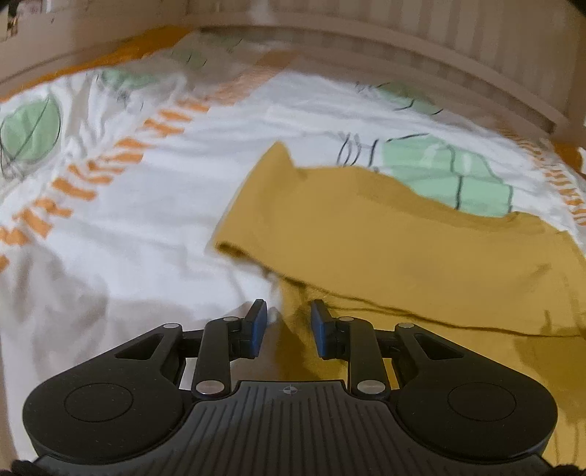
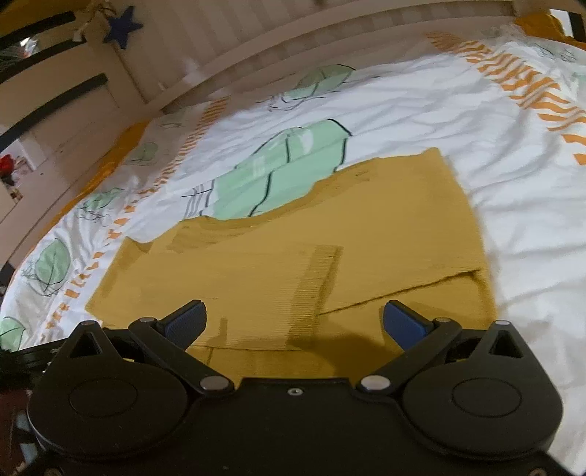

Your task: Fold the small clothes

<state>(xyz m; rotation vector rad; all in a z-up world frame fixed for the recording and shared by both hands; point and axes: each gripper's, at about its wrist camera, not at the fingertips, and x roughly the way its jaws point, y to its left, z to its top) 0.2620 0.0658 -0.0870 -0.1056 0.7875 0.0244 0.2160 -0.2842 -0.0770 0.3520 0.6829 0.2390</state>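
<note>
Writing: no brand, label or readable text shows anywhere; the black lines on the bedcover are drawn outlines, not letters
Garment: a mustard-yellow ribbed garment point(image 2: 293, 256) lies flat on the bed, partly folded, one layer lapped over another; in the right wrist view it fills the near middle, in the left wrist view point(image 1: 384, 234) it spreads from the centre to the near right
Left gripper: the left gripper point(image 1: 288, 322) has its blue pads standing narrowly apart; the garment's near left edge lies under and between them, and the pads do not press on it
Right gripper: the right gripper point(image 2: 295, 322) stands wide, pads well apart, over the garment's near edge with nothing gripped
Bedcover: a white bedcover point(image 2: 421, 121) with pale green leaf shapes and bands of orange dashes lies under the garment, creased
Bed frame: a pale wooden slatted rail point(image 1: 421, 40) runs along the far side
Other things: a dark blue star point(image 2: 122, 27) hangs at the far left; a small red thing point(image 2: 7, 163) sits at the left edge, too blurred to tell
In the way: nothing lies on the garment; only the gripper bodies cover its nearest strip
</note>
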